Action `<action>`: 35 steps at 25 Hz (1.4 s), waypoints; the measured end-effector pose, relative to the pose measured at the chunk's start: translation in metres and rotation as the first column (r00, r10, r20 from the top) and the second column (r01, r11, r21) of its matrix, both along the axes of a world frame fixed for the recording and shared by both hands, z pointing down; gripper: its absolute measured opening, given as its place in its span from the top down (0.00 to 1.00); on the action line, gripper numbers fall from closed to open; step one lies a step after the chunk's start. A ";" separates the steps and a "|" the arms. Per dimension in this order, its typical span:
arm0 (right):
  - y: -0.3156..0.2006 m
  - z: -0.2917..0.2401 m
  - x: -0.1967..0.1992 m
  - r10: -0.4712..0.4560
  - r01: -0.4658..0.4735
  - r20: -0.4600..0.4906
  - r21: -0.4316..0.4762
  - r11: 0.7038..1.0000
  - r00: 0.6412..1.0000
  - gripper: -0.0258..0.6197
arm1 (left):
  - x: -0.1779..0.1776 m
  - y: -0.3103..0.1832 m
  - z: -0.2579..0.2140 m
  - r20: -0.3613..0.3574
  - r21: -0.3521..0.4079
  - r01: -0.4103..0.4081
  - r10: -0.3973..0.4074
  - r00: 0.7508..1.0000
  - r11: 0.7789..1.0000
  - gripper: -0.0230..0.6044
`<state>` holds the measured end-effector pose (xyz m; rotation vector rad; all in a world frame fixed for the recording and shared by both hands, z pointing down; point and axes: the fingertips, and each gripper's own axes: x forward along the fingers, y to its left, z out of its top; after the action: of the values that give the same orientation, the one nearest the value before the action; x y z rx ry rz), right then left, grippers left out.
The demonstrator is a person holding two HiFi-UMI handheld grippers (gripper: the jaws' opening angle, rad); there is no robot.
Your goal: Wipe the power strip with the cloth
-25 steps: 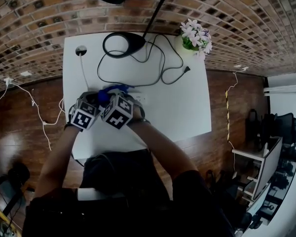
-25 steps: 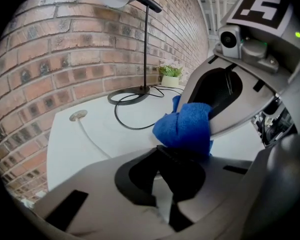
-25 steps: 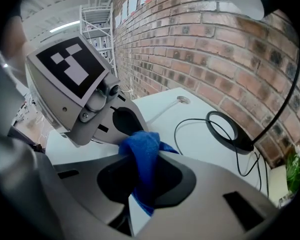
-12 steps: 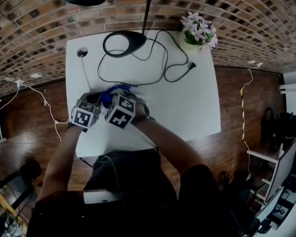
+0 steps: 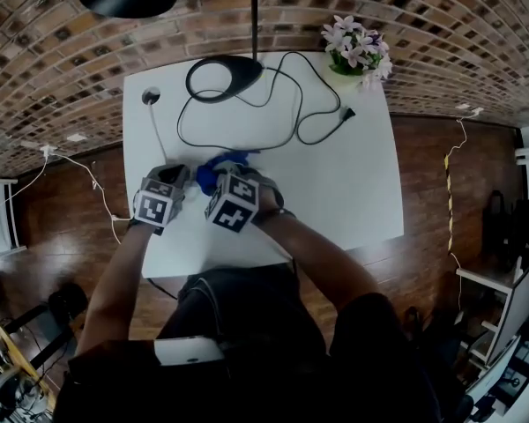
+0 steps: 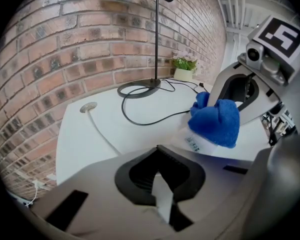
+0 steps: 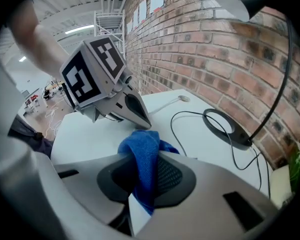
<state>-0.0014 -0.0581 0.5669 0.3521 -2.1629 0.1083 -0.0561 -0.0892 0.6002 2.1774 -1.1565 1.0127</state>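
Note:
The blue cloth [image 7: 142,156] is bunched between the jaws of my right gripper [image 7: 140,184], which is shut on it. In the left gripper view the cloth [image 6: 215,121] presses on the white power strip [image 6: 196,144], whose label shows just below it. My left gripper [image 6: 162,199] has its jaws shut, tips down at the strip's near end, where a white cord [image 6: 102,134] runs in from the table's grommet. From the head view the two marker cubes sit side by side, with the cloth [image 5: 219,166] just beyond them; the strip is mostly hidden there.
A black lamp base [image 5: 225,77] and its looping black cord [image 5: 291,117] with a loose plug [image 5: 346,113] lie at the back of the white table [image 5: 335,192]. A flower pot [image 5: 357,51] stands at the back right corner. A brick wall backs the table.
My right gripper has slid to the right with the cloth, widening the gap to the left gripper. The left gripper has stayed where it was.

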 end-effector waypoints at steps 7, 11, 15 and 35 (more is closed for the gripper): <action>0.002 -0.001 0.032 0.082 -0.081 0.039 -0.028 0.996 0.996 0.87 | -0.009 -0.001 0.003 0.050 -0.002 0.022 -0.021 0.999 1.000 0.95; 0.003 -0.002 0.057 0.131 -0.129 0.056 -0.035 0.991 0.990 0.87 | -0.010 0.000 0.005 0.074 -0.007 0.034 -0.033 0.997 0.999 0.95; 0.003 -0.002 0.083 0.172 -0.169 0.065 -0.048 0.984 0.983 0.87 | -0.016 0.001 0.012 0.077 -0.008 0.054 -0.053 0.996 0.999 0.95; 0.012 0.024 0.189 0.311 -0.311 -0.013 -0.085 0.947 0.950 0.87 | -0.011 0.000 0.002 0.136 -0.019 0.098 -0.095 0.986 0.995 0.95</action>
<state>0.1874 -0.0462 0.5911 0.6418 -2.0804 0.3786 -0.0671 -0.0892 0.6019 2.0381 -1.2895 1.1410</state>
